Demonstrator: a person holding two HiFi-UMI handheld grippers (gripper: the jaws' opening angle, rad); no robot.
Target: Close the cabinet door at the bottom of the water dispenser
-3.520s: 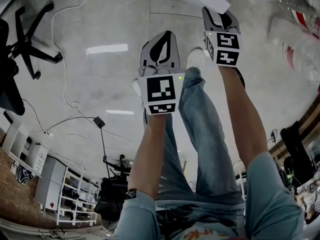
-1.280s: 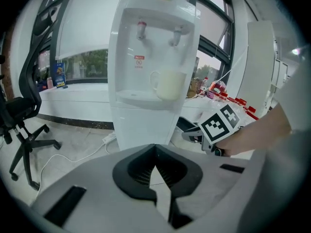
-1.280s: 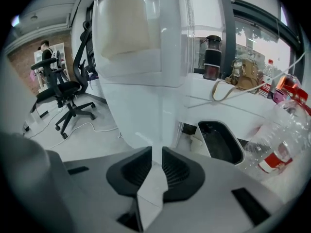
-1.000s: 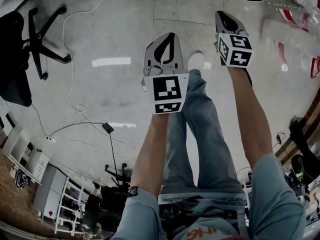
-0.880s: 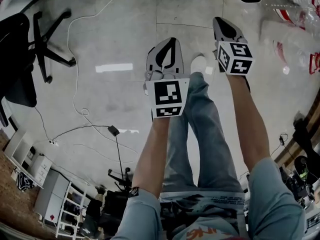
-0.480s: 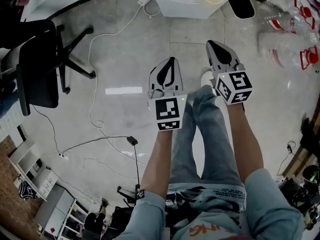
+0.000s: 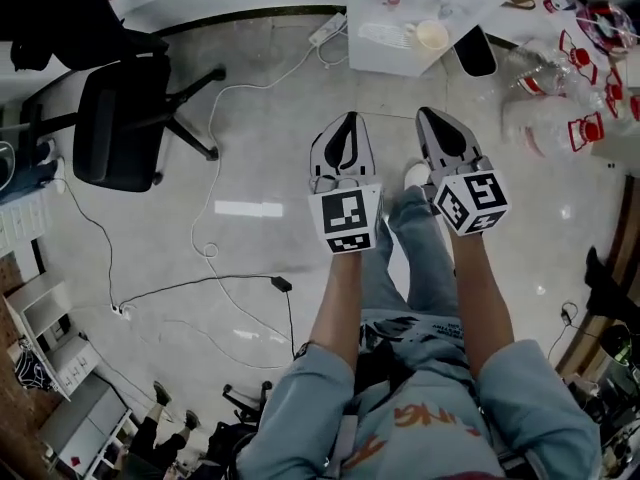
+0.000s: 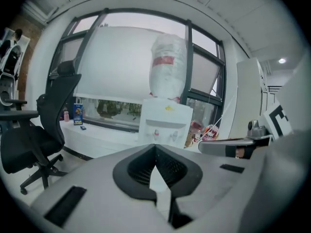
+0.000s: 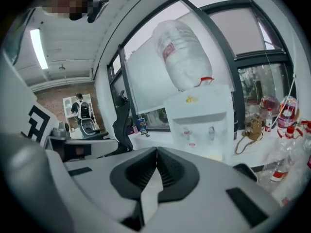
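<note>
Across a pale office floor strewn with cables, the person now stands upright with both arms held forward. Seconds earlier the head view hung close over the ground, a white panel edge just beyond the right gripper. That rise and retreat suggest the push is over.

A black office chair sits to the left. The water dispenser stands well ahead by the window, a big upturned bottle on top. Its cabinet door shows in no view: the jaws hide it in both gripper views, and from above it is foreshortened. Nothing juts out over the floor, so it is probably shut.

The left gripper and right gripper hang side by side in mid-air, well apart from the dispenser. Each has its jaws pressed together with nothing between them. A cup rests on the drip tray.

A red band circles the bottle and a yellow mark sits on the dispenser's front, neither legible. The lettering on a blue box on the sill is too small to read, and the orange shirt print is cut off.
</note>
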